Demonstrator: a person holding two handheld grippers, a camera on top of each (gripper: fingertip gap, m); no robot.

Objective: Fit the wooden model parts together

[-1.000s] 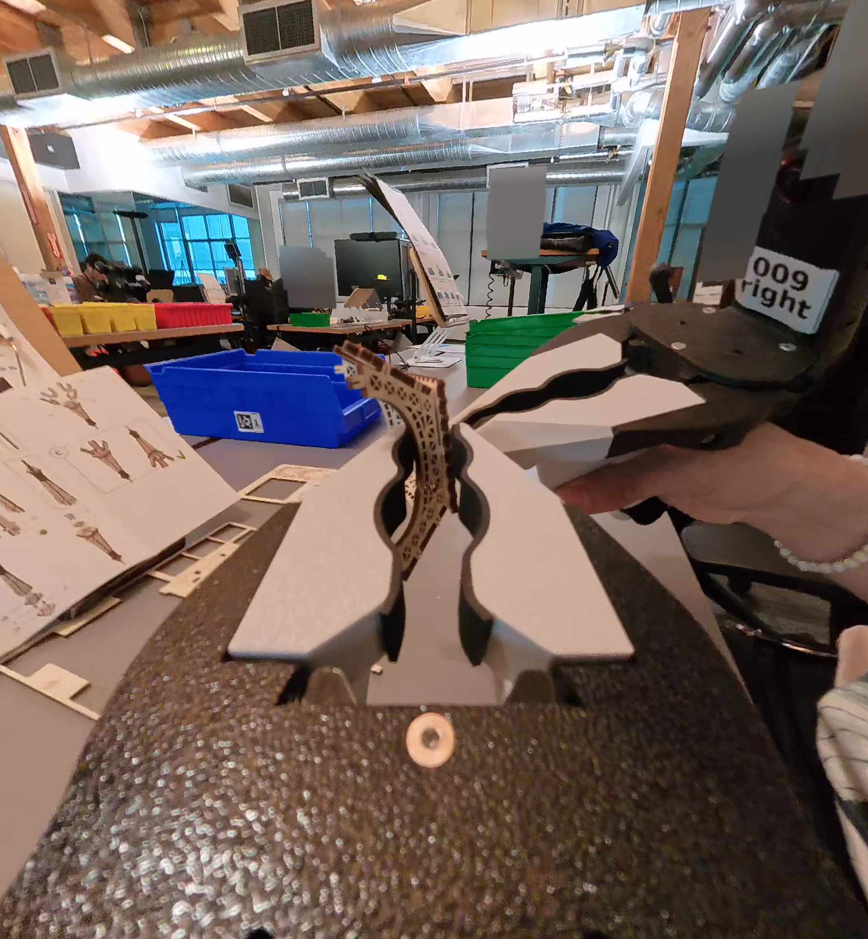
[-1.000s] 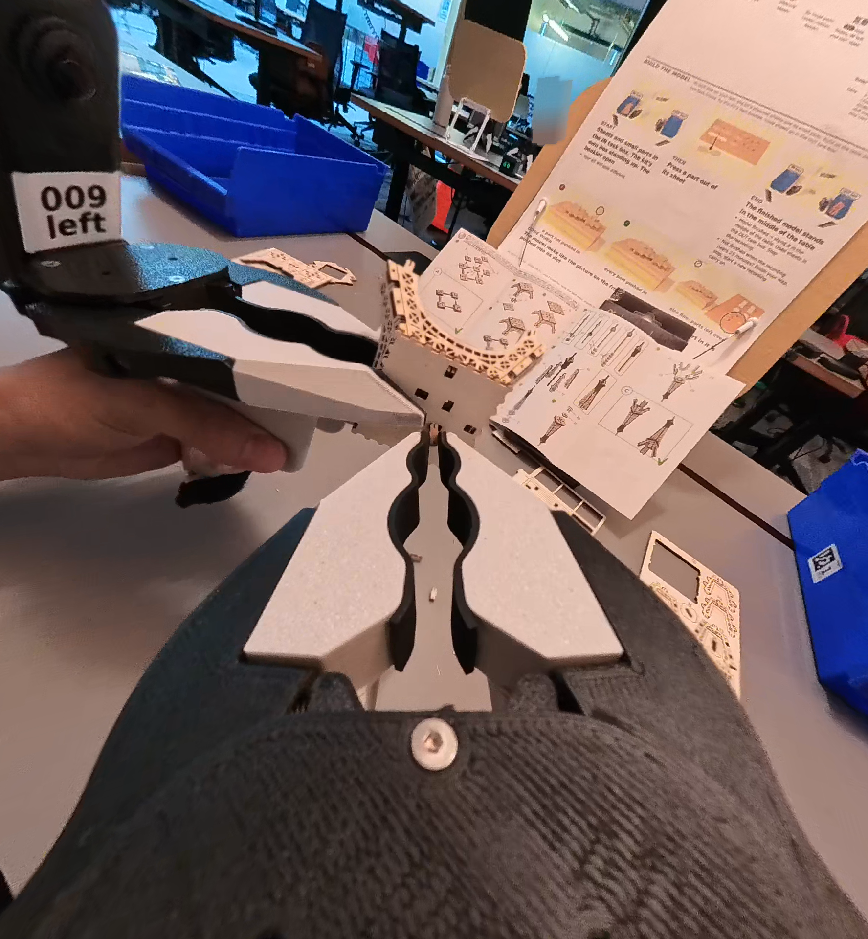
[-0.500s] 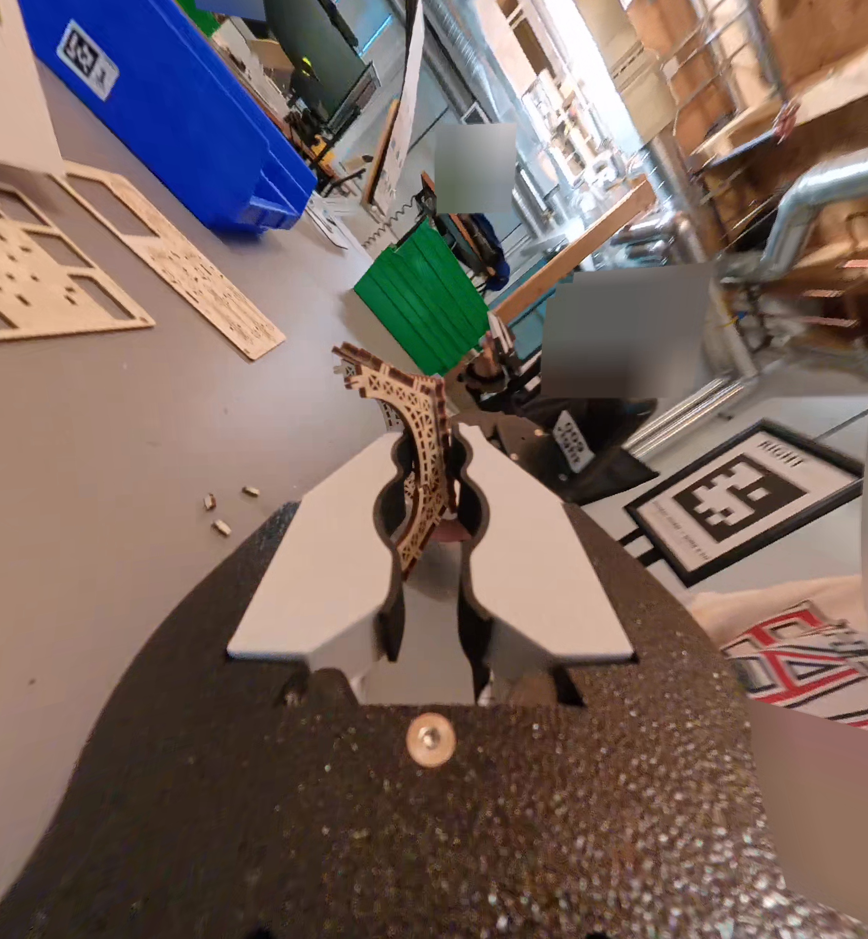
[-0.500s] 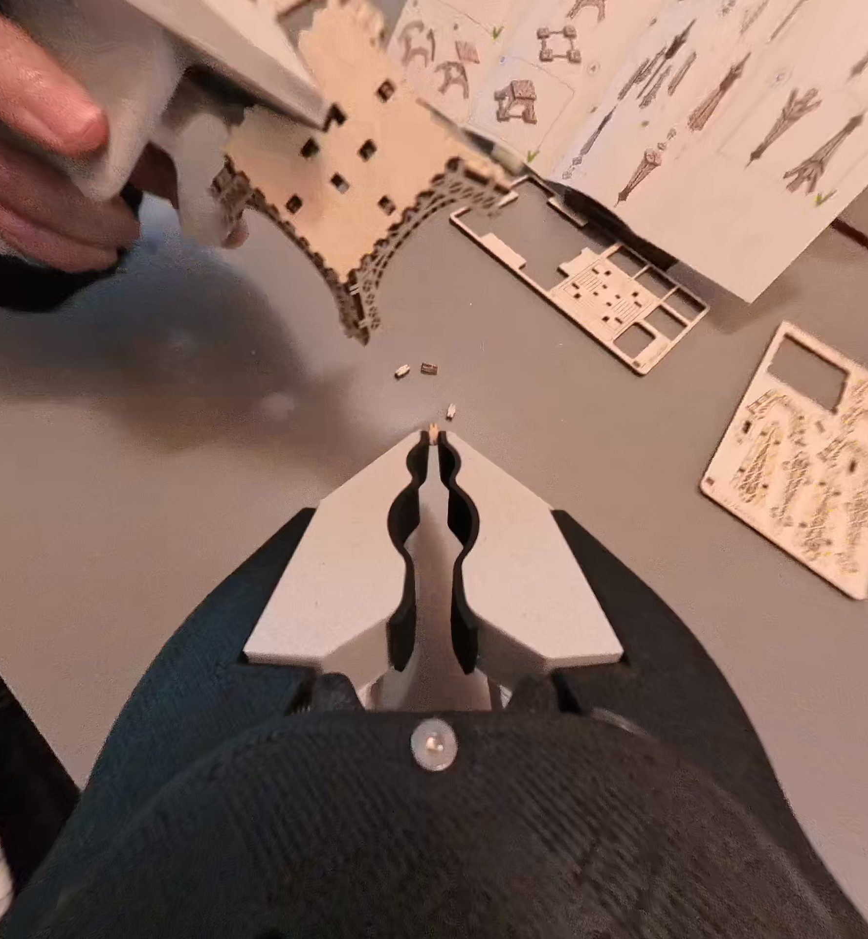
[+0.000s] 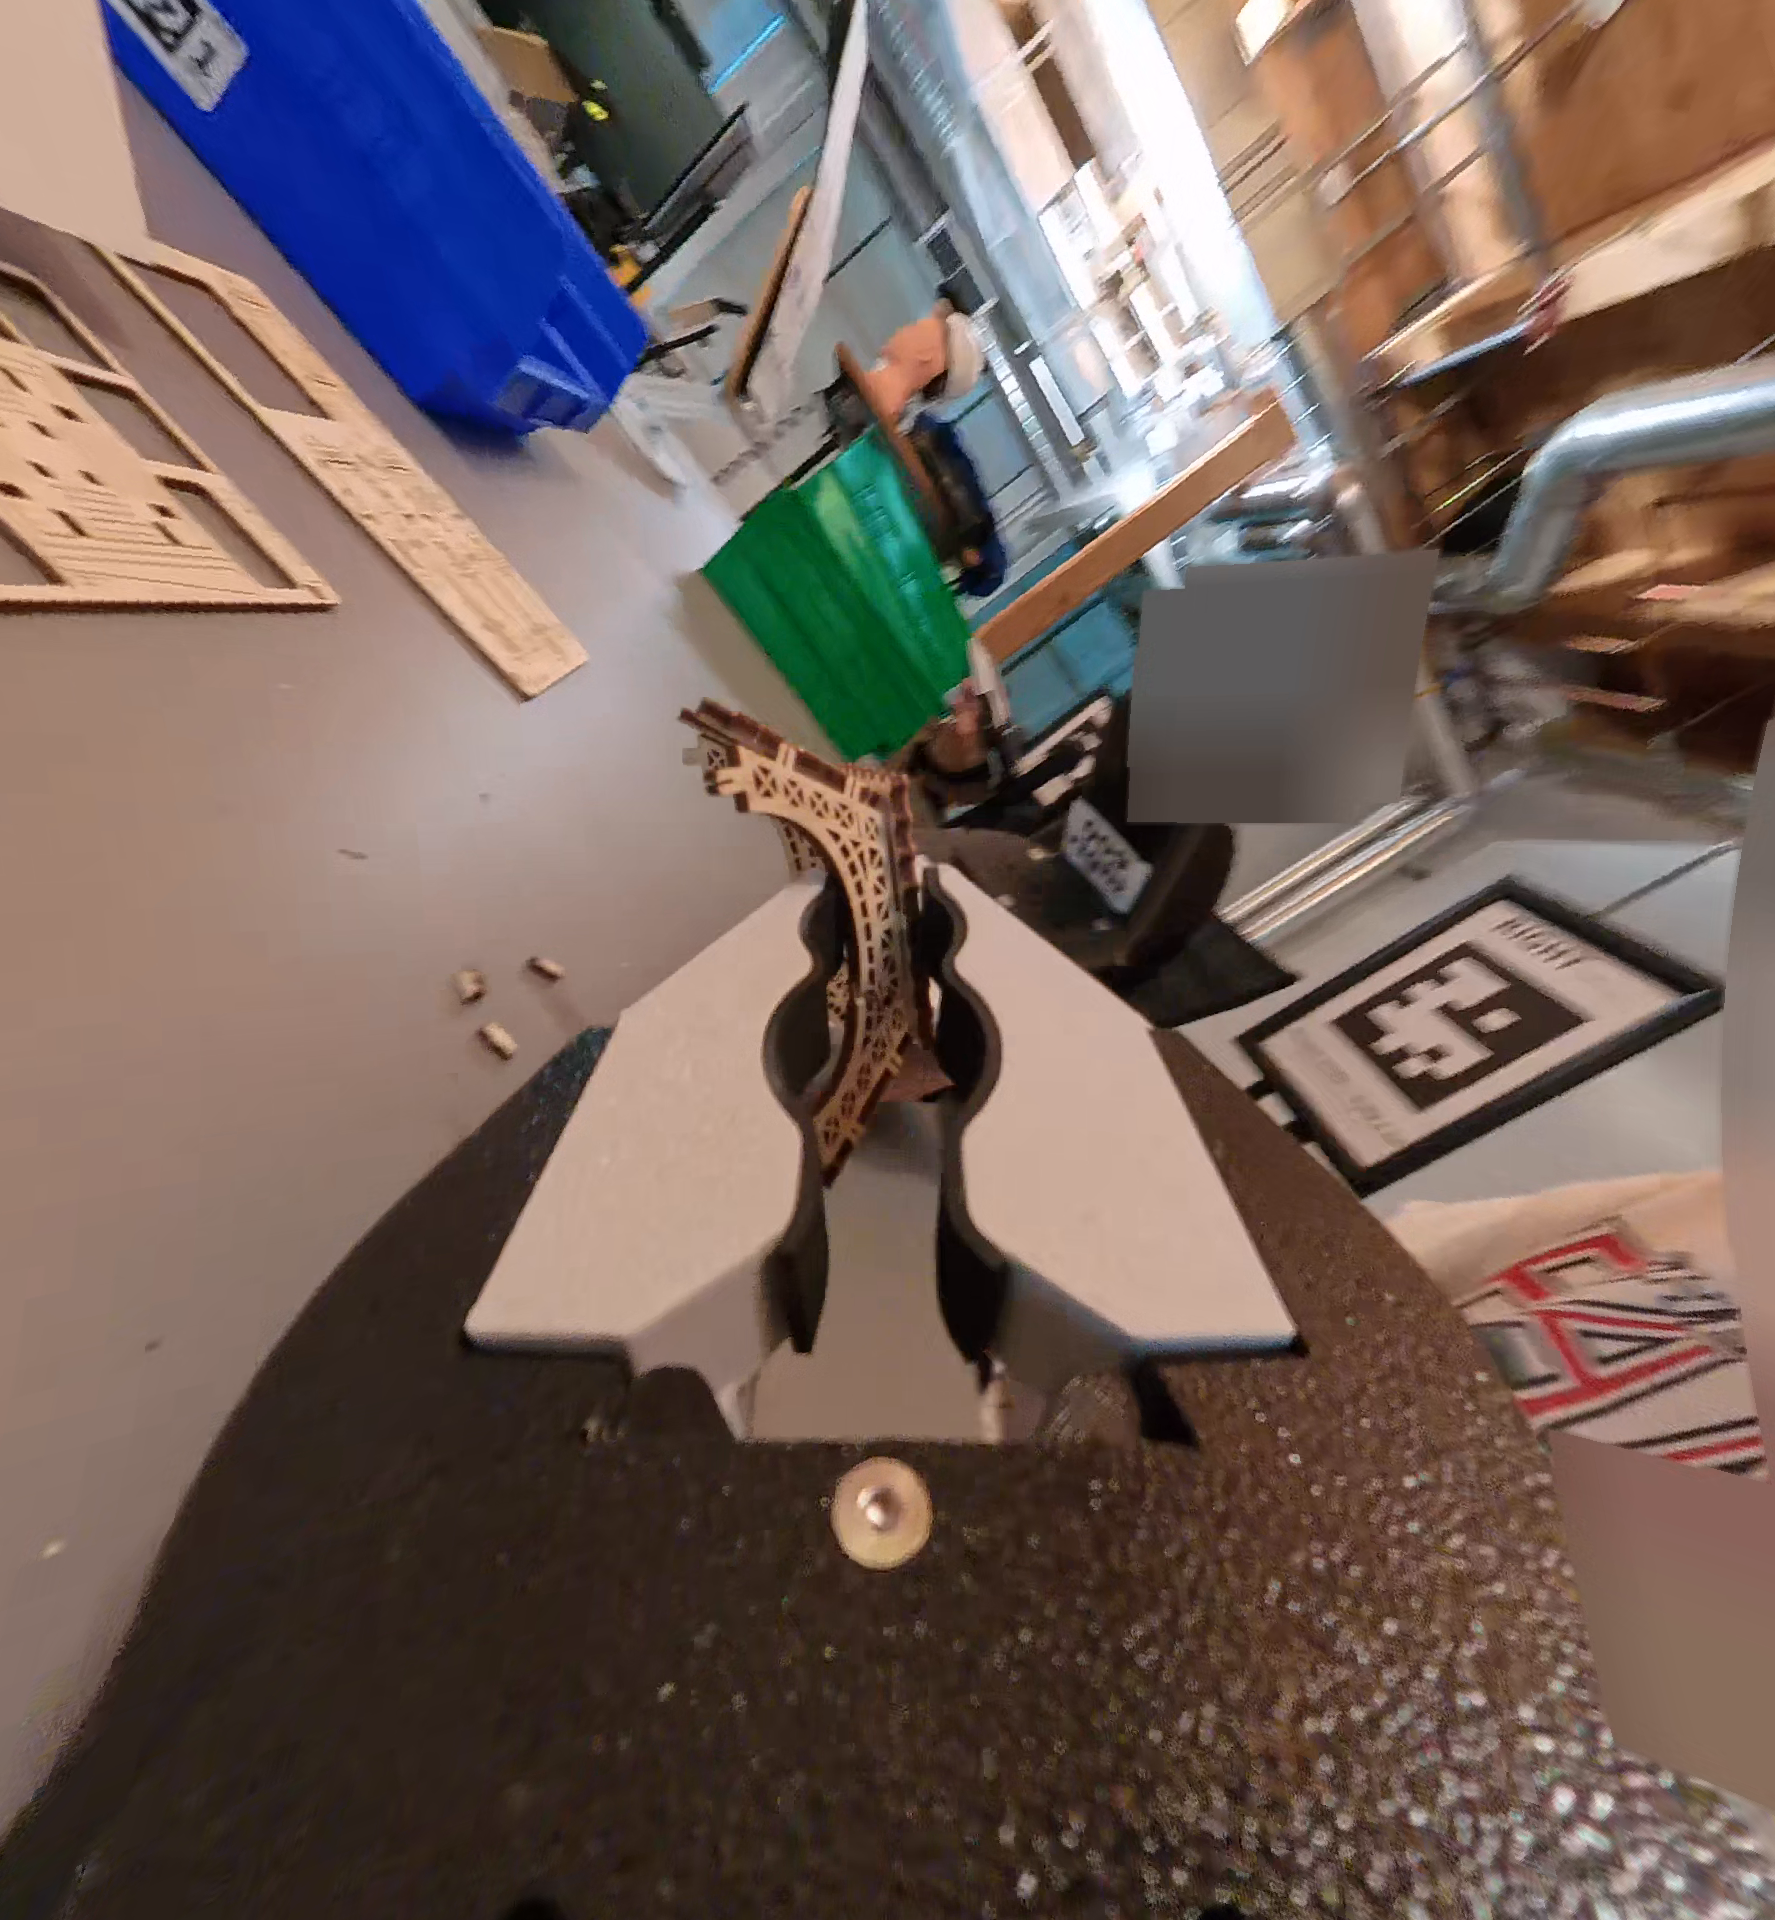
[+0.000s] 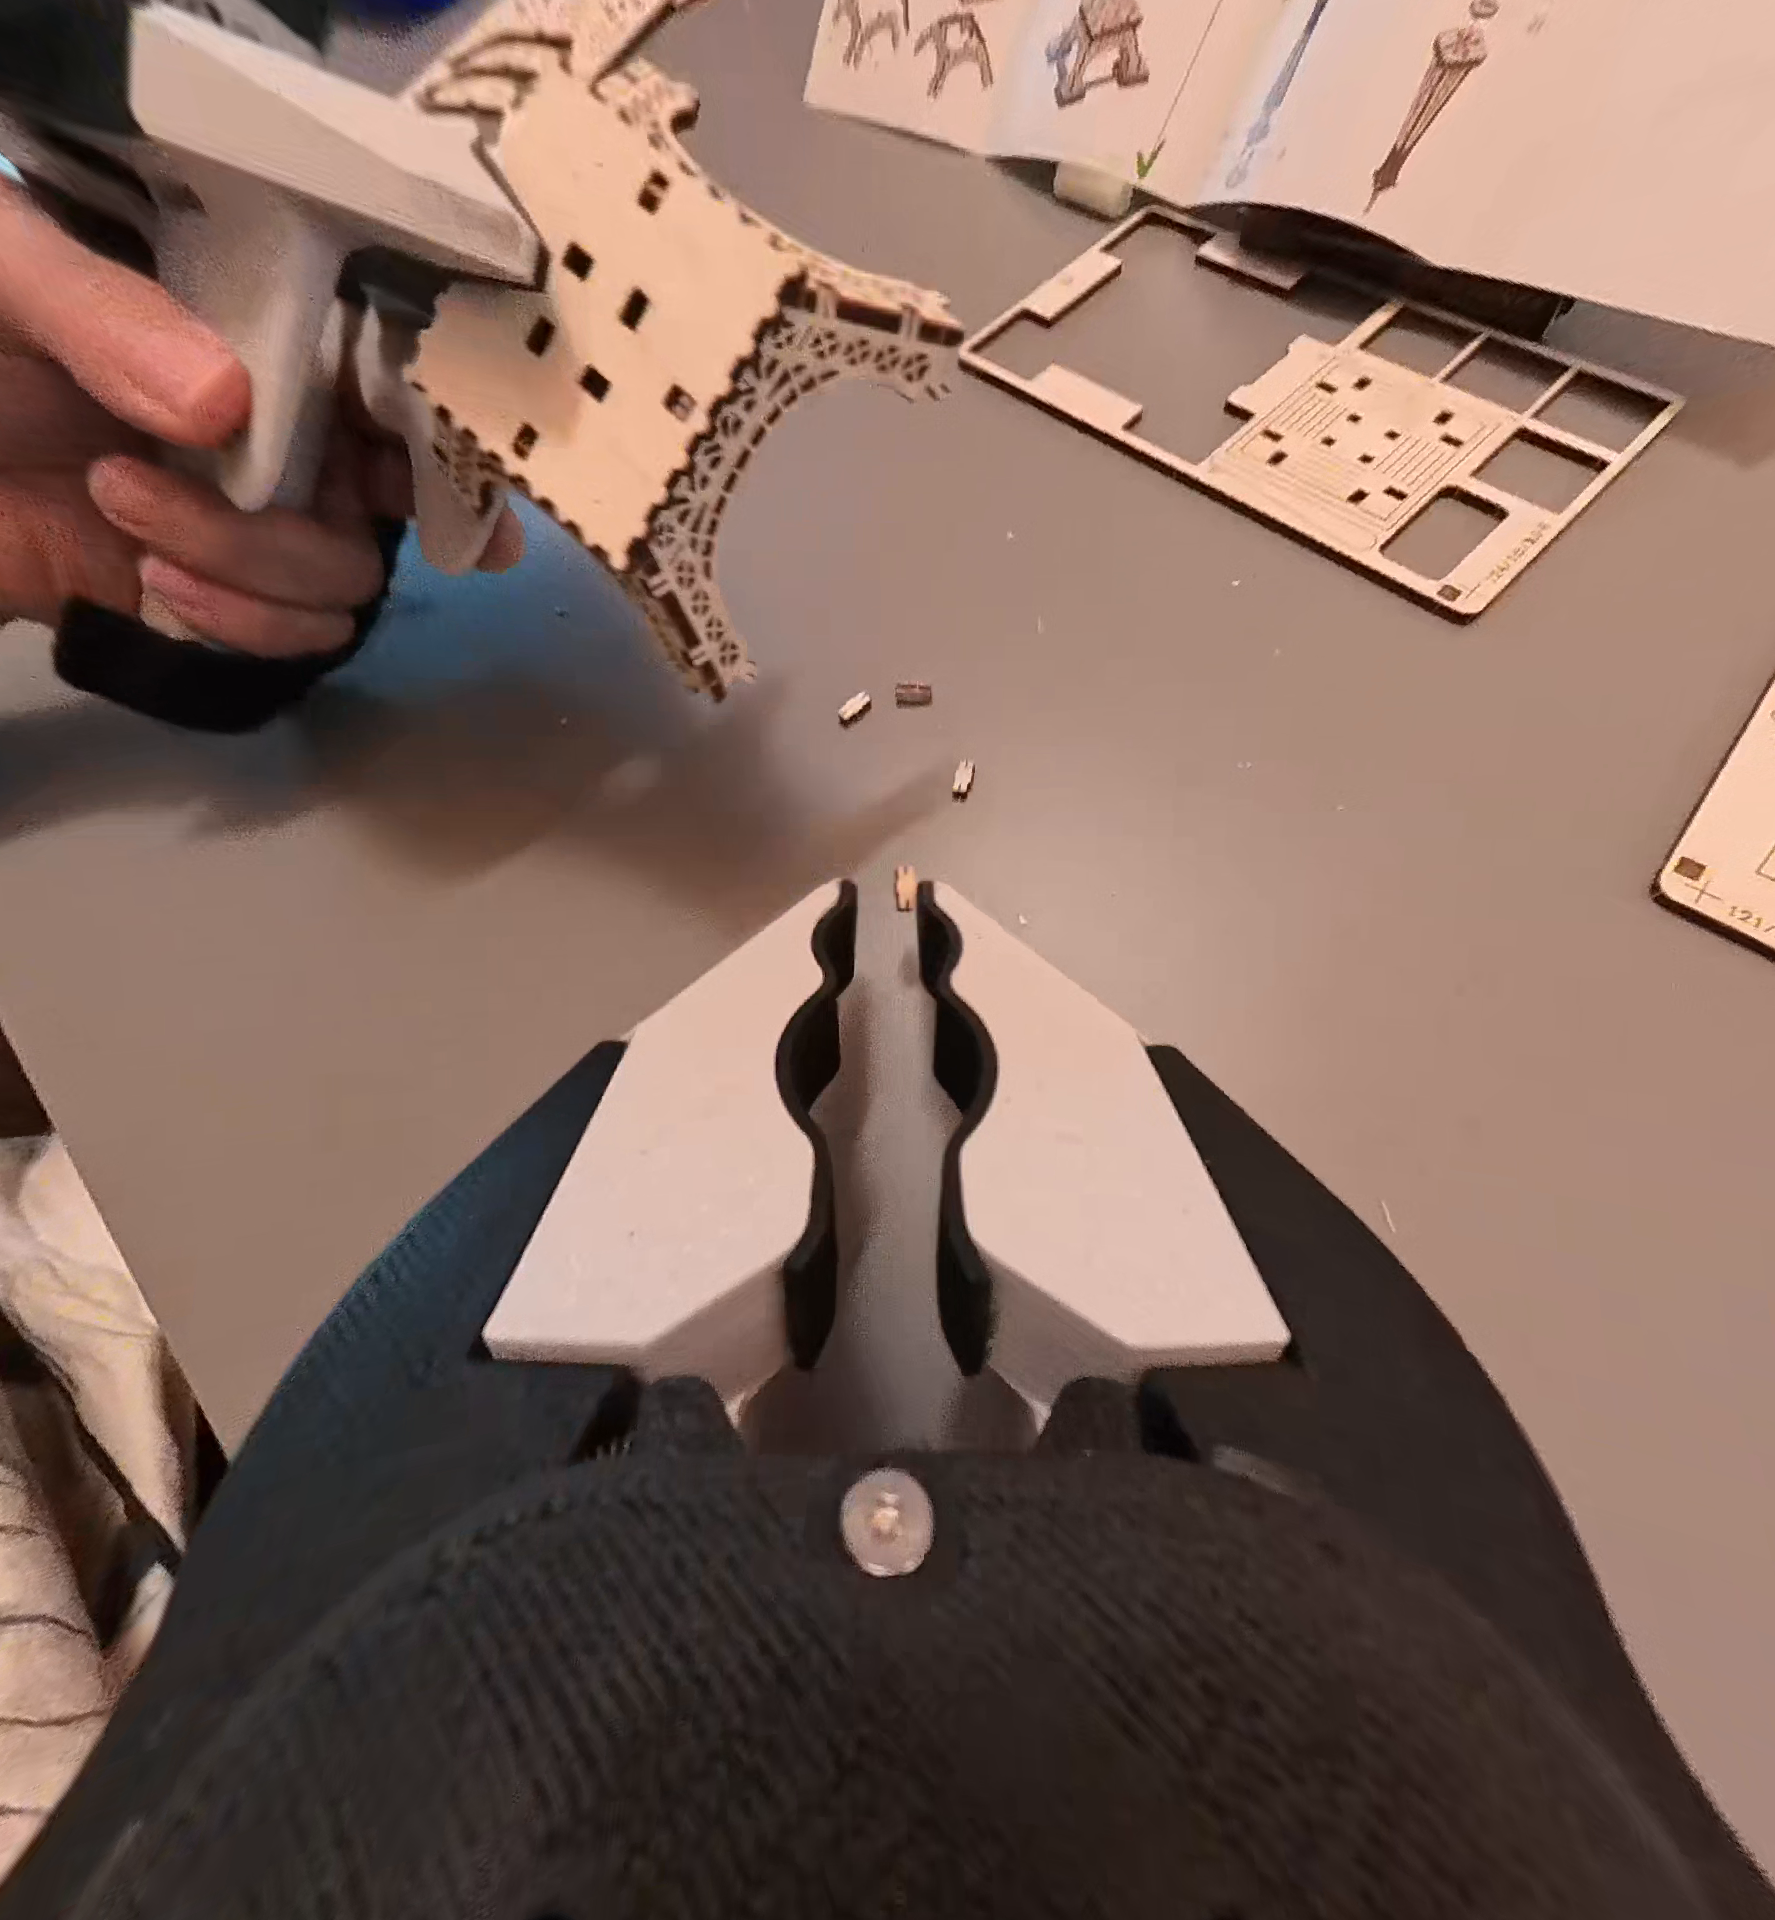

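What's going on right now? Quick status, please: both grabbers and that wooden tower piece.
Left gripper shut on wooden tower base, held above table. Right gripper slightly parted, tiny wooden peg at its tips. Three loose pegs on table ahead; nothing blocking.

I'm in a workshop or maker space. My grey worktop (image 5: 239, 831) carries laser-cut wooden sheets (image 5: 83, 499), and past them sits a blue parts bin (image 5: 395, 208). Beyond the bin stand stacked green bins (image 5: 841, 603). Above those, silver ducting (image 5: 1641, 447) runs under bare timber beams.
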